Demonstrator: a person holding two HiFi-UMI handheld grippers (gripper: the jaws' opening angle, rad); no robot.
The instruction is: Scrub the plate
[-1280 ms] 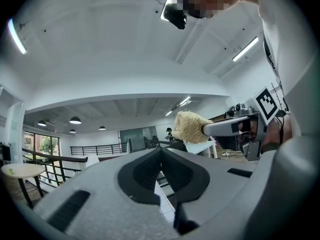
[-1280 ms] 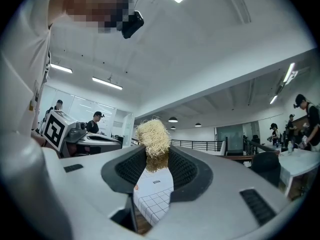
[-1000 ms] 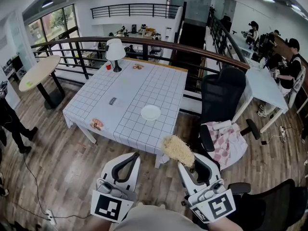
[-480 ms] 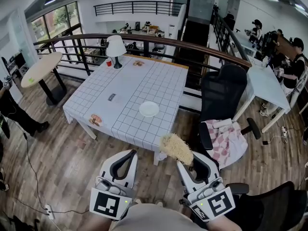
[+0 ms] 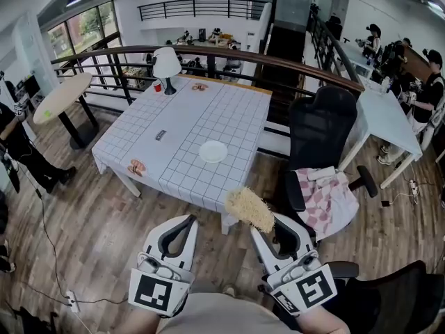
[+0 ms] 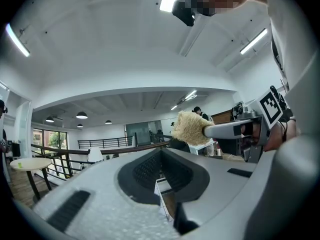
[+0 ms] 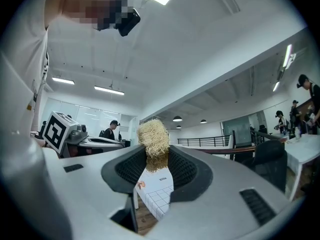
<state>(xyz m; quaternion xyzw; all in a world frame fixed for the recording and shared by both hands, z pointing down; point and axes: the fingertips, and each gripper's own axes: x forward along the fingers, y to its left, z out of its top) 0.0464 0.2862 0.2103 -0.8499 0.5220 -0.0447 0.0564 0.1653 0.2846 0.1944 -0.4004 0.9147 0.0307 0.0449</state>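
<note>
Right claw [image 5: 268, 227] clamped on pale straw-coloured fibrous scrubber [image 5: 248, 209]. Left claw [image 5: 185, 222] closed, empty. Both over wooden floor [image 5: 97, 214], short of the table's near edge. Small round white plate [image 5: 213, 152] sits apart on white grid-cloth table [image 5: 208, 113], near that edge, bare cloth around it. Black office chair [image 5: 321, 138] beside table's right edge.

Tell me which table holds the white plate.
The middle table with the grid-patterned cloth; the plate lies toward its near edge. The others are a round table at left and a plain table at right.
</note>
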